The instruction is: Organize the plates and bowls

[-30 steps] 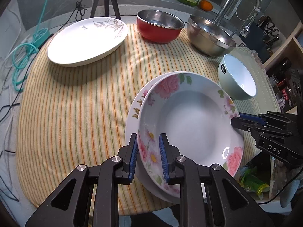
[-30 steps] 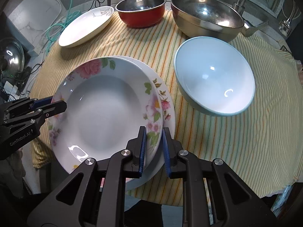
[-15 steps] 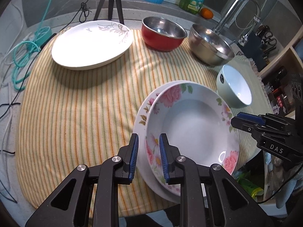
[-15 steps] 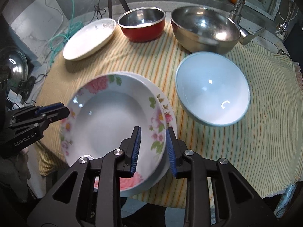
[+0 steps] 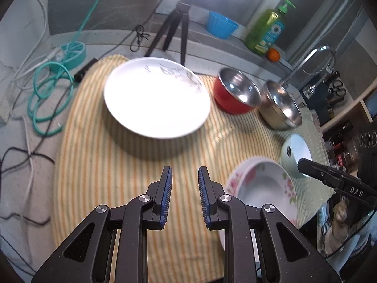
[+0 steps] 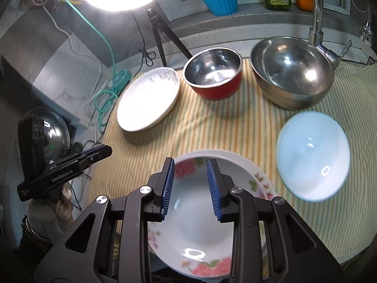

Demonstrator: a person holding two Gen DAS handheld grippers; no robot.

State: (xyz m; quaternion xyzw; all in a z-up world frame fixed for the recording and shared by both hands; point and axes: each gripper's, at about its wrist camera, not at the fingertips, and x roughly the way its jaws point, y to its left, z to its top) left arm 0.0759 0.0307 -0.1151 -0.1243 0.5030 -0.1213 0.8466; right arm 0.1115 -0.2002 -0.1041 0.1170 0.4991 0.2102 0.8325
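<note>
Striped cloth (image 5: 99,165) fills mid-frame; white plate (image 5: 156,96) upper centre in left view; floral plates (image 6: 193,214) stacked lower centre in right view (lower right in left view); pale bowl (image 6: 313,155) right of them; left gripper (image 5: 185,197) released, nothing between pads; right gripper (image 6: 190,188) released above floral plates.

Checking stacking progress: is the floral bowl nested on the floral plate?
Yes: floral bowl sits inside the floral plate, whose rim shows beyond it.

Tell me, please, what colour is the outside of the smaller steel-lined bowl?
Red outside, bare steel inside; clearest in the right wrist view.
</note>
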